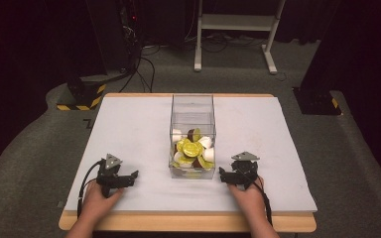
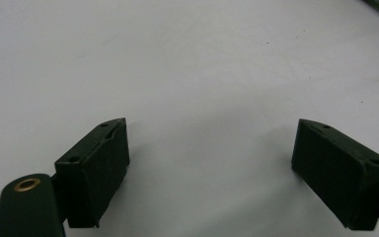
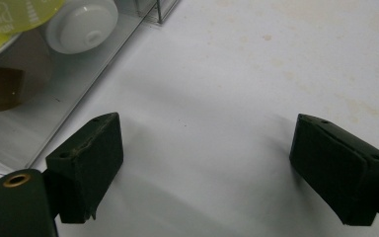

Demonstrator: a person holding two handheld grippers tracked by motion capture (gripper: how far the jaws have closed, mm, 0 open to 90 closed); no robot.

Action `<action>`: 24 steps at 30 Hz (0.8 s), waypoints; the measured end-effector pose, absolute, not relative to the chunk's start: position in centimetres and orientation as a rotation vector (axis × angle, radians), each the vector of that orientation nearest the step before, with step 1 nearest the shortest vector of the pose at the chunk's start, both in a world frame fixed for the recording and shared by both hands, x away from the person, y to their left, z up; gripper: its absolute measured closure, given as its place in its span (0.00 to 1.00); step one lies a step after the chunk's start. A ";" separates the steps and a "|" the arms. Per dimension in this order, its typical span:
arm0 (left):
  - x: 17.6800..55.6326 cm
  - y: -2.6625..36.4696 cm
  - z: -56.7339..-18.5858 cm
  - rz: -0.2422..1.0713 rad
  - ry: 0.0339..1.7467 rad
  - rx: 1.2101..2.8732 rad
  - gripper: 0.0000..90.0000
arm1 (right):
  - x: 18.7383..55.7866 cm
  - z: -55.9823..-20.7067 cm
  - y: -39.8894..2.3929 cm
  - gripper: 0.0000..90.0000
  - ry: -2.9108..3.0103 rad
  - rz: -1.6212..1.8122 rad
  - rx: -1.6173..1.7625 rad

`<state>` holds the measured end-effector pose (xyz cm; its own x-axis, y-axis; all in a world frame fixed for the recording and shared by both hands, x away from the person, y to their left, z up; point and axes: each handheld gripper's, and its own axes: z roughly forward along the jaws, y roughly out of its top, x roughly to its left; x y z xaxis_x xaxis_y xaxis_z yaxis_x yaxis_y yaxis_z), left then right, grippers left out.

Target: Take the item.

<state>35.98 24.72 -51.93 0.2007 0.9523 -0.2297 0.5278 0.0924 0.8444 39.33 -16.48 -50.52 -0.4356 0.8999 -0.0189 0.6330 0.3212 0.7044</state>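
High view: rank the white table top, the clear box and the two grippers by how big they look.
1. White table top.
2. Clear box.
3. Left gripper and right gripper: they look alike, so no ranking between them.

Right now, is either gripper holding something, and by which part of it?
Nothing is held. The left gripper and right gripper both rest on the table with jaws open and apart.

Low in the high view, the left hand-held gripper [image 1: 129, 177] sits lower left and the right hand-held gripper [image 1: 226, 177] lower right, each gripped by a hand, jaws spread wide, holding nothing.
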 end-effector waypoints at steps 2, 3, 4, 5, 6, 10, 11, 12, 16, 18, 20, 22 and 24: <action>36.0 24.7 -51.9 0.584 1.450 1.562 0.16 | 39.3 -50.5 -16.5 0.15 2.183 0.885 1.357; 36.0 24.7 -51.9 0.584 1.450 1.561 0.16 | 39.3 -50.5 -16.5 0.14 2.183 0.885 1.358; 36.0 24.7 -51.9 0.584 1.451 1.559 0.16 | 39.3 -50.5 -16.5 0.14 2.184 0.885 1.358; 36.0 24.7 -51.9 0.583 1.451 1.557 0.16 | 39.3 -50.5 -16.5 0.15 2.184 0.885 1.358; 36.0 24.7 -51.9 0.583 1.451 1.556 0.16 | 39.3 -50.5 -16.5 0.15 2.184 0.885 1.358; 36.0 24.7 -51.9 0.584 1.450 1.562 0.16 | 39.3 -50.5 -16.5 0.15 2.183 0.886 1.358; 36.0 24.7 -51.9 0.584 1.450 1.562 0.16 | 39.3 -50.5 -16.5 0.15 2.183 0.886 1.358; 36.0 24.7 -51.9 0.584 1.450 1.562 0.16 | 39.3 -50.5 -16.5 0.15 2.183 0.886 1.358; 36.0 24.7 -51.9 0.584 1.451 1.557 0.16 | 39.3 -50.5 -16.5 0.15 2.184 0.886 1.358; 36.0 24.7 -51.9 0.584 1.450 1.562 0.16 | 39.3 -50.5 -16.5 0.15 2.184 0.886 1.357; 36.0 24.7 -51.9 0.581 1.455 1.550 0.16 | 39.4 -50.5 -16.5 0.15 2.186 0.885 1.353; 36.0 24.6 -51.9 0.581 1.457 1.541 0.16 | 39.3 -50.4 -16.5 0.16 2.188 0.883 1.344; 36.0 24.6 -51.9 0.581 1.457 1.542 0.16 | 39.3 -50.3 -16.5 0.16 2.184 0.883 1.342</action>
<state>36.04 24.63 -51.94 0.1919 0.9512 -0.2415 0.5237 0.1088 0.8449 39.29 -16.54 -50.33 -0.4412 0.8970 -0.0279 0.6255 0.3297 0.7071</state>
